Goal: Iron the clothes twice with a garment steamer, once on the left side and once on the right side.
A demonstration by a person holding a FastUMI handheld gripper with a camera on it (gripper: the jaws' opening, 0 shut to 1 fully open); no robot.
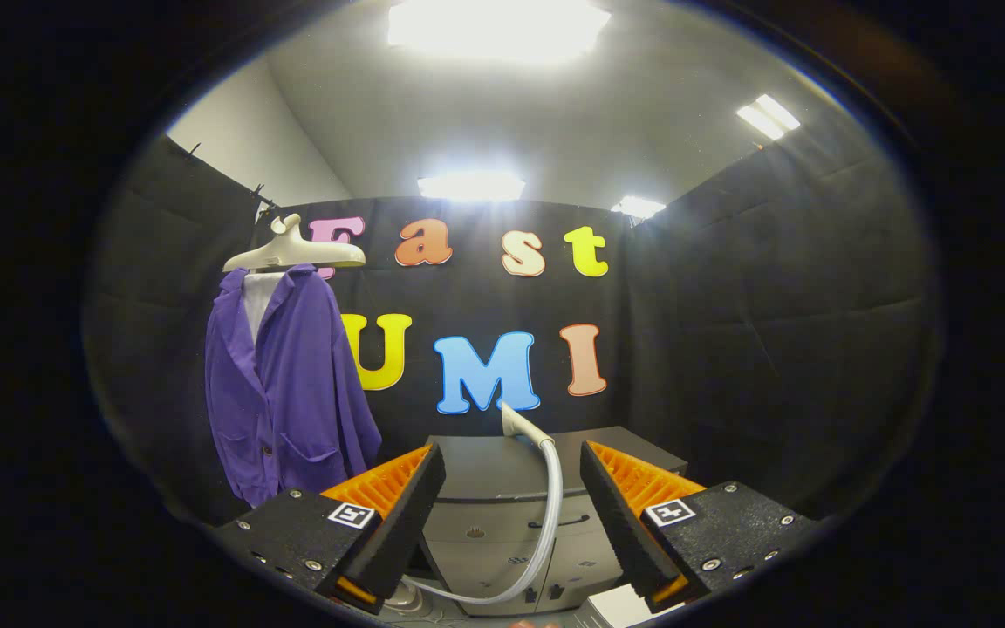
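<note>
Booth, purple jacket [280, 384] hanging far left, untouched.
Tool [511, 506] spread, empty; steamer head [524, 427] on cabinet [502, 471] ahead; both passes remain.

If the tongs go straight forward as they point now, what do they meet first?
Probably the steamer head with its hose, on the grey cabinet just ahead between the open tongs. Depth is unclear. The purple jacket hangs off to the left.
</note>
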